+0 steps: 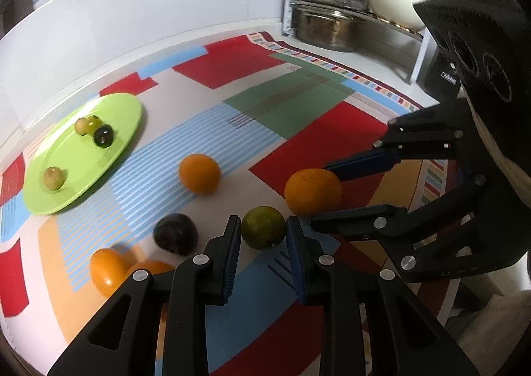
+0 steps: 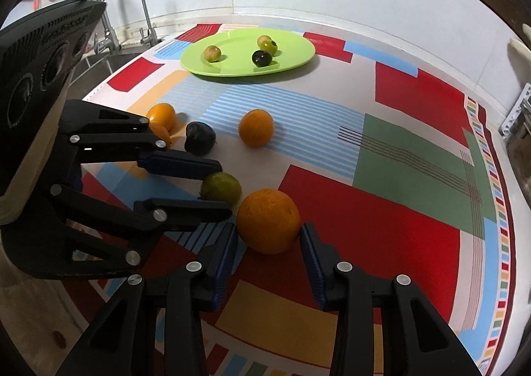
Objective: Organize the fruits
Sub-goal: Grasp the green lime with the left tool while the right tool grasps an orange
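Note:
My left gripper [image 1: 264, 225] is open with its fingertips on either side of a green fruit [image 1: 264, 227] on the patterned cloth; it also shows in the right wrist view [image 2: 220, 189]. My right gripper [image 2: 269, 231] is open around a large orange [image 2: 268, 220], seen also in the left wrist view [image 1: 313, 192]. A green plate [image 1: 113, 110] holds two small greenish fruits [image 1: 53, 178] and a dark one [image 1: 104, 136]. Another orange [image 1: 199, 173], a dark plum [image 1: 176, 234] and two small oranges [image 1: 106, 271] lie loose on the cloth.
A rack with steel pots and cream pans [image 1: 335, 8] stands at the back right of the counter. A sink and tap [image 2: 132, 11] are at the left beyond the cloth's edge. A white wall runs behind the plate.

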Motion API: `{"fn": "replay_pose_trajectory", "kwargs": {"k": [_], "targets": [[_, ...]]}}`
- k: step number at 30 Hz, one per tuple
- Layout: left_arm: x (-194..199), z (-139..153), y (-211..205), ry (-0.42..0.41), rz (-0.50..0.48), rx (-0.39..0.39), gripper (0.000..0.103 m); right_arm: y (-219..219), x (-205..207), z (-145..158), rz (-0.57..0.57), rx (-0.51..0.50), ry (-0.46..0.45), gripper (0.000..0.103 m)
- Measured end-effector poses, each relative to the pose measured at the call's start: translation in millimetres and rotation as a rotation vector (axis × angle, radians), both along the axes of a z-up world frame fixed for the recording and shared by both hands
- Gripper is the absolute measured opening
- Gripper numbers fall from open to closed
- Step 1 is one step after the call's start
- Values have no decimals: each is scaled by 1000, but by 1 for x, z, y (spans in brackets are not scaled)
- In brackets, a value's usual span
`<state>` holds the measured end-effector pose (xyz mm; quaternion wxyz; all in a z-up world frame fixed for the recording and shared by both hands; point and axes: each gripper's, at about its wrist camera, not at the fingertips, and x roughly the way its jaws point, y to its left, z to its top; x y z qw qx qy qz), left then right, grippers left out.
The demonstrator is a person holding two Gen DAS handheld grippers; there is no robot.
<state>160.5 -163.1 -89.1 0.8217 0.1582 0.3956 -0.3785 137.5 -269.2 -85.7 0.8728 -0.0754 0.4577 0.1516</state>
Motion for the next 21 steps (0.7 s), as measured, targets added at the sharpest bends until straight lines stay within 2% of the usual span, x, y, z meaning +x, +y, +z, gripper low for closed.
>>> {"fn": "replay_pose_trajectory", "kwargs": {"k": [6, 14, 21], "targets": [[0, 8, 9, 4, 62, -23, 28, 2, -2, 5, -19, 24, -11, 39], [-4, 14, 17, -8, 94, -35, 28, 6, -4, 9, -22, 28, -18, 38], [-3, 27, 29, -29, 145, -53, 28, 13, -5, 21, -31, 34, -57, 38]]}}
